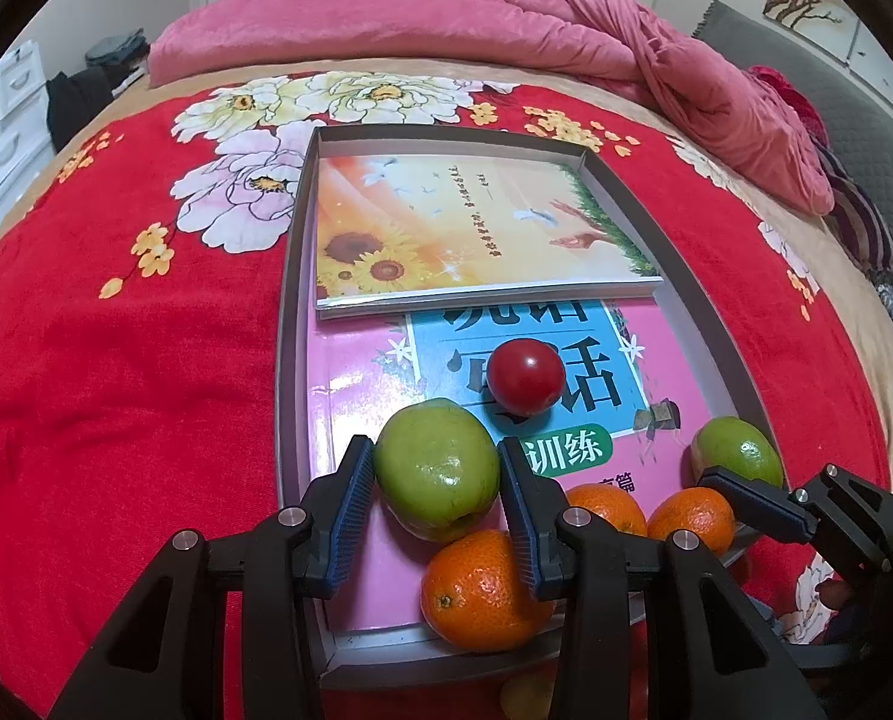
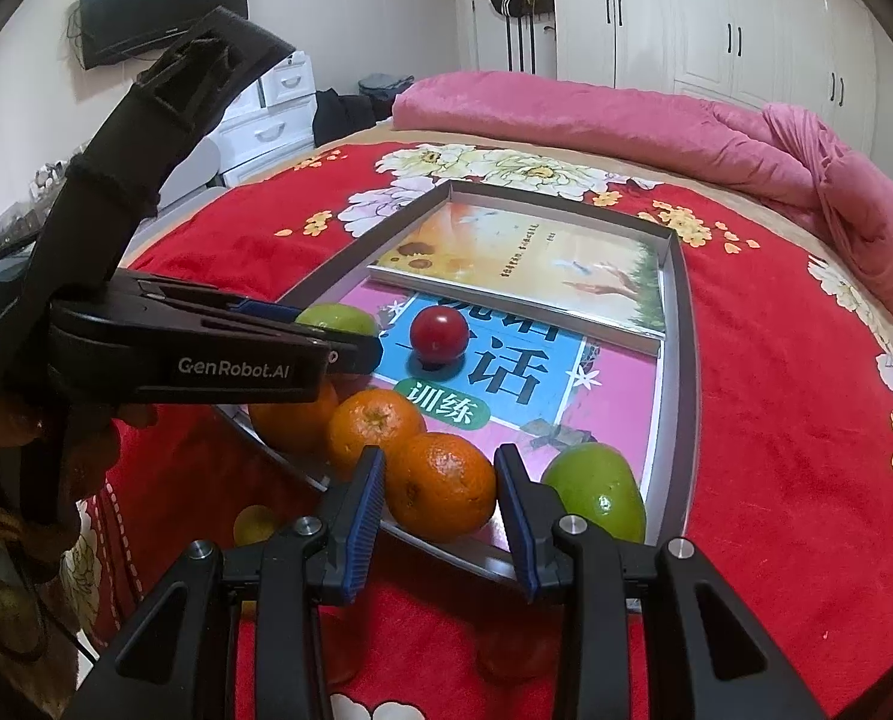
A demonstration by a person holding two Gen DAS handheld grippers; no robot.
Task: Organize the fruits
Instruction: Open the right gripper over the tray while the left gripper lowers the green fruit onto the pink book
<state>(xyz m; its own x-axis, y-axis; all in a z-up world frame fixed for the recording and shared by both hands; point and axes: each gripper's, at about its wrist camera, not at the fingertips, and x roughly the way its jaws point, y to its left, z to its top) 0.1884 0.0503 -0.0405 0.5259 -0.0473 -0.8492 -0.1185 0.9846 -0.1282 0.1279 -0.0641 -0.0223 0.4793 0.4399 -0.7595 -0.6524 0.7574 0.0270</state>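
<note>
Now the left gripper [image 1: 437, 465] pinches a green apple [image 1: 437, 468] between its blue pads, above an orange [image 1: 476, 591] at the tray's [image 1: 293, 324] six o'clock edge on the bed. Meanwhile the right gripper [image 2: 437, 486] clasps another orange [image 2: 440, 486], with a second green apple [image 2: 596, 489] at three o'clock and a red tomato [image 2: 439, 333] at twelve.
</note>
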